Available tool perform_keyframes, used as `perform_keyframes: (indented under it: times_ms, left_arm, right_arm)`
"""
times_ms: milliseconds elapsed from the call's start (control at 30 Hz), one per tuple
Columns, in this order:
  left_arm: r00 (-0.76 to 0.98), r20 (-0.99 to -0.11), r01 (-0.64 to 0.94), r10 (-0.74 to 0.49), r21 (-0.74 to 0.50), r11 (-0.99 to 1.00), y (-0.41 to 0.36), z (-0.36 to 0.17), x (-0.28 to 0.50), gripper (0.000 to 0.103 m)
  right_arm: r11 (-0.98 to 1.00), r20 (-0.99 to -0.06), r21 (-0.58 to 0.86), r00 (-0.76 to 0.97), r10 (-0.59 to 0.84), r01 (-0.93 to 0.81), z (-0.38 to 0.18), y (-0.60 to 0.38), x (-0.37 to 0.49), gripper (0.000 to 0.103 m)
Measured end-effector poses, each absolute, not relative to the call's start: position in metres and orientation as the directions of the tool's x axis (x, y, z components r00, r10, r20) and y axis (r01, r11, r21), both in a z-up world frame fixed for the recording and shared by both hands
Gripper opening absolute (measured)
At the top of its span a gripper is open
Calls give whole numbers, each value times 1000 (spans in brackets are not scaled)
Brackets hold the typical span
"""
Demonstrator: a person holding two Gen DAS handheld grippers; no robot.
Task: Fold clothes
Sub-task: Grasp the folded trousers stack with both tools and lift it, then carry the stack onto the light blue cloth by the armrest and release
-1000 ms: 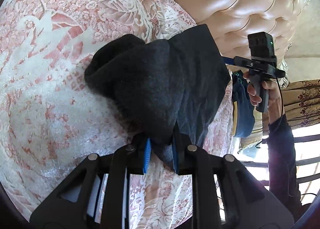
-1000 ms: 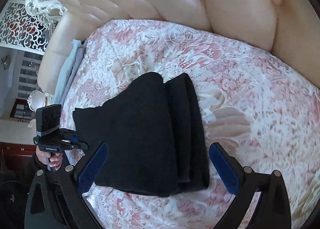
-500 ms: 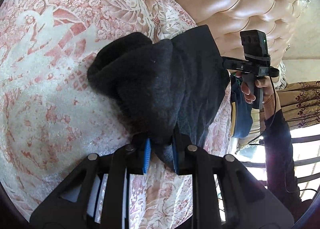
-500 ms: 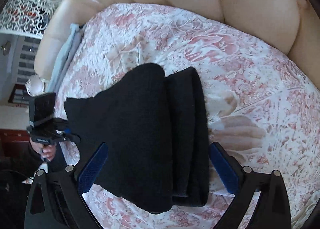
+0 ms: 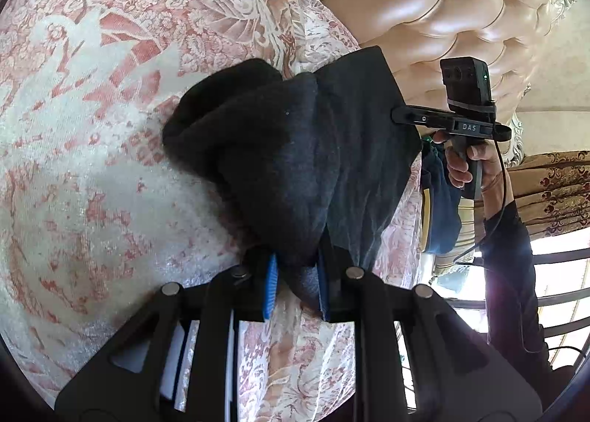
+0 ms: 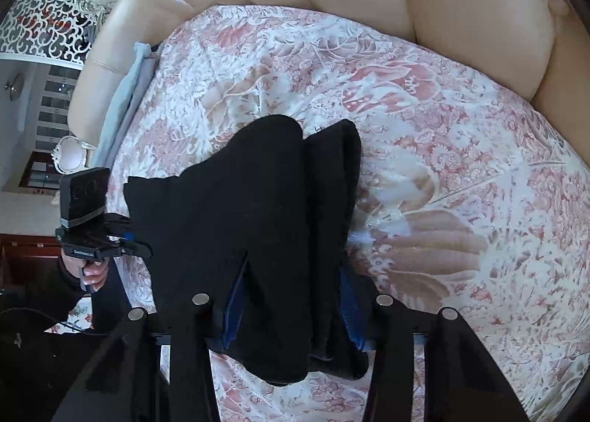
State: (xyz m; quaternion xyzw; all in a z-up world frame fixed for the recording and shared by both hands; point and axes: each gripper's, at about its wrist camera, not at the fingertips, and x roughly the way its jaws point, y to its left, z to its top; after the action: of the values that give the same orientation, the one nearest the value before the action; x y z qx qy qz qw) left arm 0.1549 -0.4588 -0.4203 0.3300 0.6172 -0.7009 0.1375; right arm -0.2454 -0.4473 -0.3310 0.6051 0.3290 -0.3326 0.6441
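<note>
At frame centre, the folded black garment [image 6: 258, 222] lies on the floral bedspread [image 6: 461, 171]. The left tongs [image 5: 295, 276] pinch its near corner; the right tongs [image 6: 291, 305], just closing, squeeze its thick folded end.

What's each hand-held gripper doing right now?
Left hand-held gripper: closed on the black garment.
Right hand-held gripper: has just been closing, now clamped around the folded garment's near edge.

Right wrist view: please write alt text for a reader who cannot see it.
A black folded garment lies on a pink floral bedcover, its near end between the blue pads of the right claw, which has just been closing on it. The left claw holds its far corner.
</note>
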Motion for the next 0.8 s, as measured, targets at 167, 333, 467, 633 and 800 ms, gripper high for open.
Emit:
perform_keyframes:
  times_ms: [167, 333, 467, 633, 800]
  left_arm:
    - [-753, -624, 589, 209, -780, -210, -458, -416, 156, 21]
    - [-755, -633, 591, 172, -770, -239, -455, -402, 155, 20]
    - [-771, -620, 580, 143, -777, -242, -455, -385, 155, 19]
    - [-793, -598, 564, 117, -793, -231, -454, -366, 157, 19]
    - [-811, -578, 547, 88, -804, -235, -443, -339, 166, 18]
  right_arm:
    - [80, -860, 503, 507, -55, 861, -317, -445, -237, 28]
    - [62, -882, 455, 460, -104, 888, -305, -437, -232, 27]
    - [38, -877, 453, 453, -157, 890, -288, -430, -232, 27]
    - [26, -870, 449, 443, -216, 893, -260, -420, -230, 27]
    - [25, -870, 431, 423, -252, 902, -224, -411, -225, 27]
